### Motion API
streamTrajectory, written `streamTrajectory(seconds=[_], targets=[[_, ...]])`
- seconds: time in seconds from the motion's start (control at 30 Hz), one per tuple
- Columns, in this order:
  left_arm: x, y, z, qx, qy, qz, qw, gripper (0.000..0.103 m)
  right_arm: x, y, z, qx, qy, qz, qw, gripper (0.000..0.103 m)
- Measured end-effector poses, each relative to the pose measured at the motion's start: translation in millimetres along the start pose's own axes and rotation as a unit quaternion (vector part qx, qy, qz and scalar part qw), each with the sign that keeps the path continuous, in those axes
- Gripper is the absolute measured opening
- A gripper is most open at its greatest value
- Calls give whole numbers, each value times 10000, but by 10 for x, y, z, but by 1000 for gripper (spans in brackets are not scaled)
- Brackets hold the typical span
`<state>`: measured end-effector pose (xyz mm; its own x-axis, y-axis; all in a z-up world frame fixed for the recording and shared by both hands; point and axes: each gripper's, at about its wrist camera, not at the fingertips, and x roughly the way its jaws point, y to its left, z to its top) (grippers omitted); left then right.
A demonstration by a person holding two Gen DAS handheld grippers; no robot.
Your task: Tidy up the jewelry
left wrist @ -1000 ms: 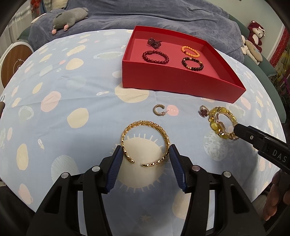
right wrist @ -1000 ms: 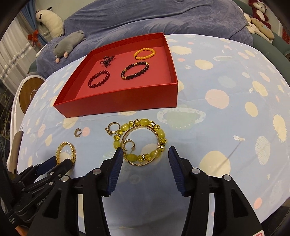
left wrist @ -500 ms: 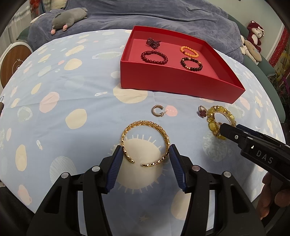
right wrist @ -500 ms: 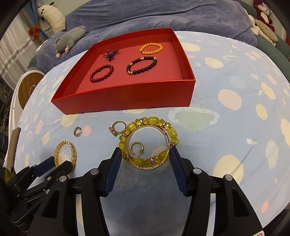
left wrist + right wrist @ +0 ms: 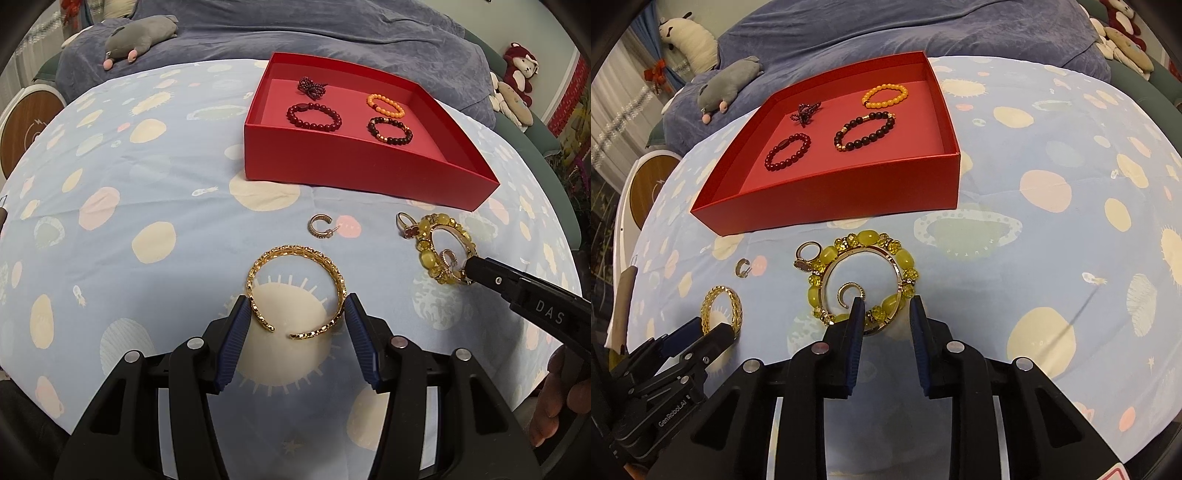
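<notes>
A gold cuff bangle (image 5: 295, 254) lies on the spotted cloth between the blue pads of my left gripper (image 5: 295, 306), which touch its two sides. My right gripper (image 5: 886, 308) points down at a yellow bead bracelet (image 5: 868, 238) stacked with a thin gold bangle. Its jaws are closing, one finger inside the ring and one outside, with the near rim between them and a small gap left. A small hoop earring (image 5: 849, 290) lies inside that ring. A ring with a red stone (image 5: 807, 254) touches the bracelet's left side. Another hoop earring (image 5: 319, 227) lies alone.
A red open box (image 5: 351, 162) stands behind the loose pieces and holds a dark red, an orange and a dark brown bead bracelet plus a small beaded piece. Beyond the table lie a blue blanket and plush toys (image 5: 140, 37). A hand (image 5: 561, 398) holds the right gripper.
The right gripper has come down over the yellow bracelet's near rim and its jaws have narrowed a lot. The left gripper and gold bangle have stayed as they were.
</notes>
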<state>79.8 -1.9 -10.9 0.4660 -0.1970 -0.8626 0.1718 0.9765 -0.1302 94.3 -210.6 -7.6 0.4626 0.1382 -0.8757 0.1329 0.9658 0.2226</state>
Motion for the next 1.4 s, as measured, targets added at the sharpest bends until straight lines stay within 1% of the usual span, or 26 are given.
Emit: streamTrajectory(seconds=[0.03,0.17,0.27,0.3,0.33,0.37,0.43,0.5,0.57,0.6,0.63,0.67,0.73,0.77,0.8,0.83,0.9,0.97,1.0,1.03,1.07,1.1,1.13,1.23,1.4], targets=[[0,0,1,4,-2,5,10000,50,-8,-6,-7,4,3,3,10000,11],[1,-2,1,-13,12,-22,10000,50,-47,-48,-25,55,-22,41,10000,1],[-1,-6,-3,-33,30,-67,10000,50,-99,-41,-39,36,-109,32,9999,1],[-6,-2,-3,-54,27,-101,9999,44,-124,-37,-41,28,-136,35,9999,1],[-9,10,0,-93,46,-175,9998,31,-151,-31,-46,23,-160,45,9999,1],[4,27,4,-143,121,-261,9995,26,-175,-32,-52,8,-177,59,9998,1],[2,45,4,-197,132,-289,9993,25,-212,-15,-66,-51,-197,59,9998,1],[0,35,-6,-138,134,-249,9995,25,-229,-9,-77,-102,-198,40,9997,1],[-8,22,-16,-125,145,-243,9995,27,-219,-17,-91,-95,-119,74,9999,1],[-15,20,-21,-144,152,-245,9995,32,-214,-18,-97,-86,-82,65,9999,1],[-30,16,-22,-158,139,-256,9995,39,-219,-13,-108,-93,-88,41,9999,10],[-47,10,-18,-160,108,-229,9996,43,-226,-3,-112,-114,-103,26,9999,17],[-83,-21,-5,-128,38,-243,9996,61,-270,35,-126,-166,-240,1,9996,58],[-87,-42,6,-104,36,-259,9996,66,-285,62,-131,-224,-306,-6,9993,62],[-79,-76,13,-66,53,-235,9997,77,-273,99,-131,-316,-289,7,9991,62],[-60,-106,23,-11,76,-199,9998,83,-243,135,-130,-403,-227,-9,9989,62],[17,-169,38,122,119,-4,9999,83,-204,167,-132,-494,-207,-106,9985,62],[118,-203,50,193,255,16,9995,83,-183,151,-128,-461,-171,-81,9988,62],[118,-239,51,304,164,107,9993,81,-182,144,-126,-448,-169,-81,9988,62],[130,-273,50,437,150,147,9988,74,-180,137,-125,-451,-165,-87,9988,62],[132,-306,46,556,116,229,9981,71,-179,132,-121,-445,-156,-83,9989,62],[128,-322,44,636,77,256,9976,61,-177,130,-118,-438,-145,-61,9989,62],[116,-325,45,657,55,213,9976,55,-176,136,-116,-442,-144,-38,9989,62],[90,-249,60,467,83,65,9989,55,-155,188,-114,-507,-128,-6,9986,62],[20,-109,30,262,71,108,9996,55,-48,304,-153,-668,-25,-59,9977,63]])
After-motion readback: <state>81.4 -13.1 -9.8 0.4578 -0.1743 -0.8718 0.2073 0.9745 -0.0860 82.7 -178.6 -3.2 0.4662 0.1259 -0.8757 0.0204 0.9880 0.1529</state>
